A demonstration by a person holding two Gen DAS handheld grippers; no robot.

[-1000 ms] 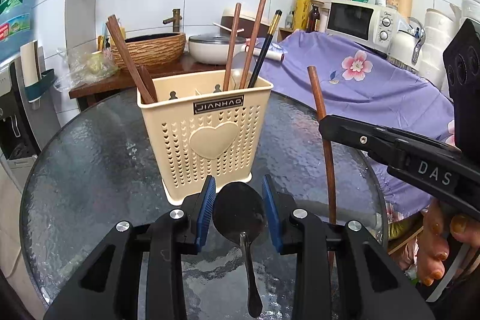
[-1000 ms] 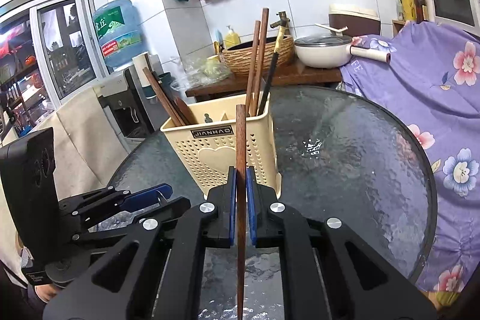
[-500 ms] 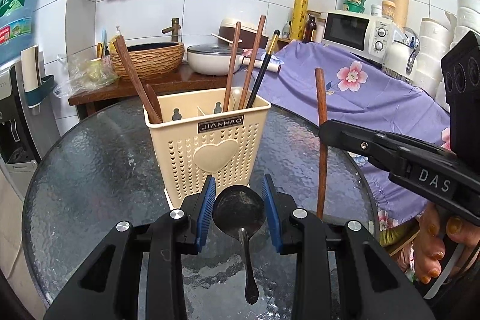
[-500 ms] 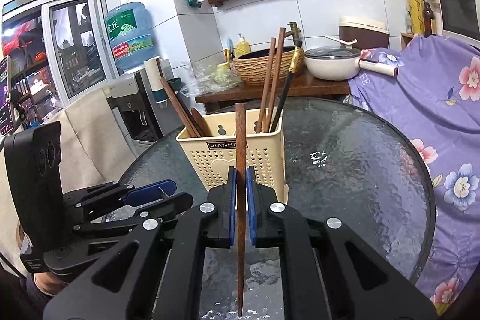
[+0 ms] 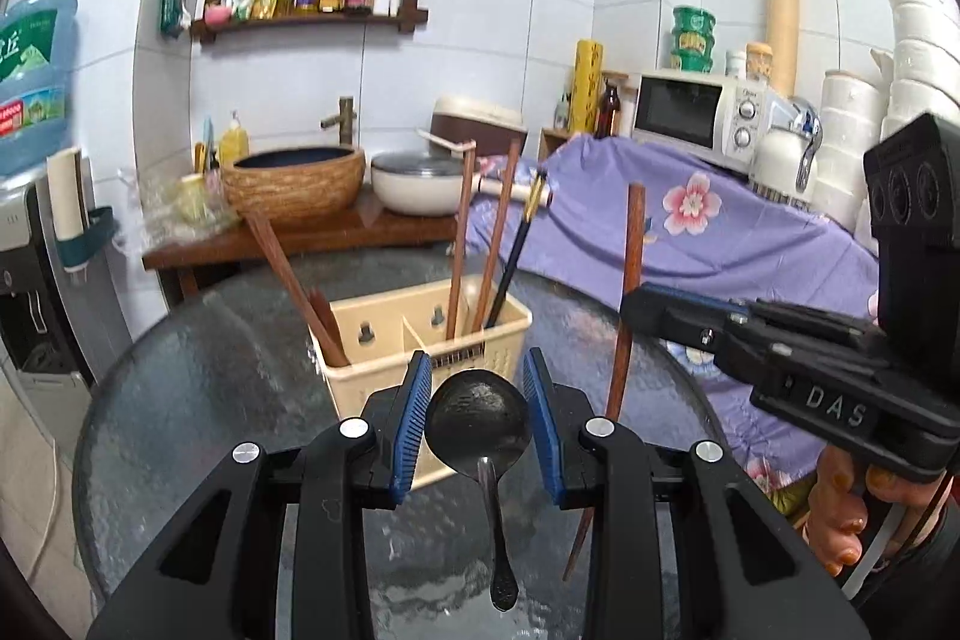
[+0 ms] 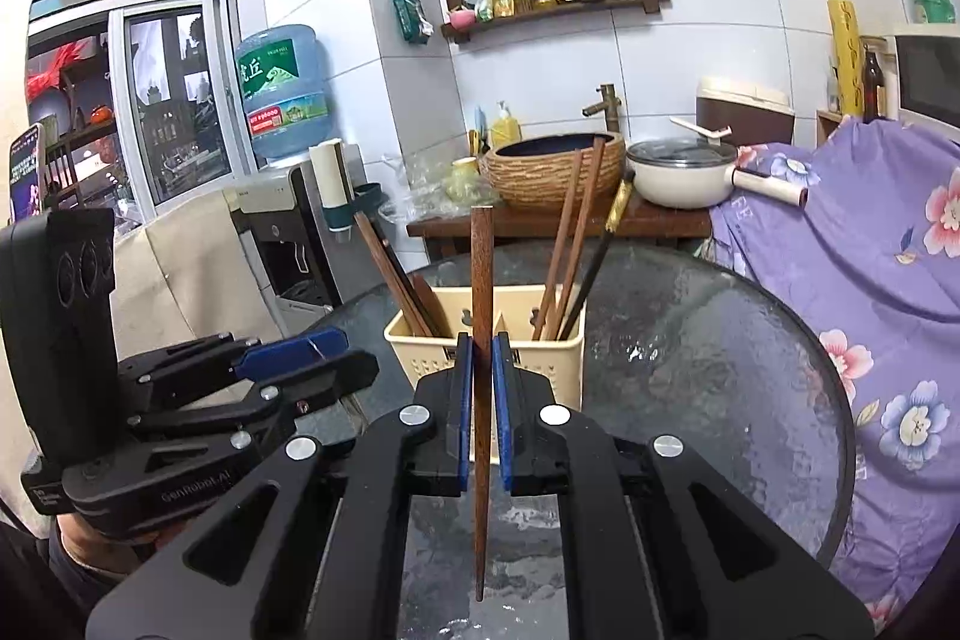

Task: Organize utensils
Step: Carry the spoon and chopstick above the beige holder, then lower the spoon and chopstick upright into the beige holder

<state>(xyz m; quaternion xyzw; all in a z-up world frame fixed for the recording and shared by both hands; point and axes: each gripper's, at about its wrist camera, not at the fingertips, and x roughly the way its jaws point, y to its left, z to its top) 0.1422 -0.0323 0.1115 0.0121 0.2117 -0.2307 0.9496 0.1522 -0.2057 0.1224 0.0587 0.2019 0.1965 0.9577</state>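
utensils partly sorted: holder held five sticks; left gripper pinched spoon, right gripper clamped chopstick, both unplaced.

White tiled walls carry a dark wooden shelf of bottles. Below it, a wooden counter holds a woven-look basin; right, purple floral cloth.
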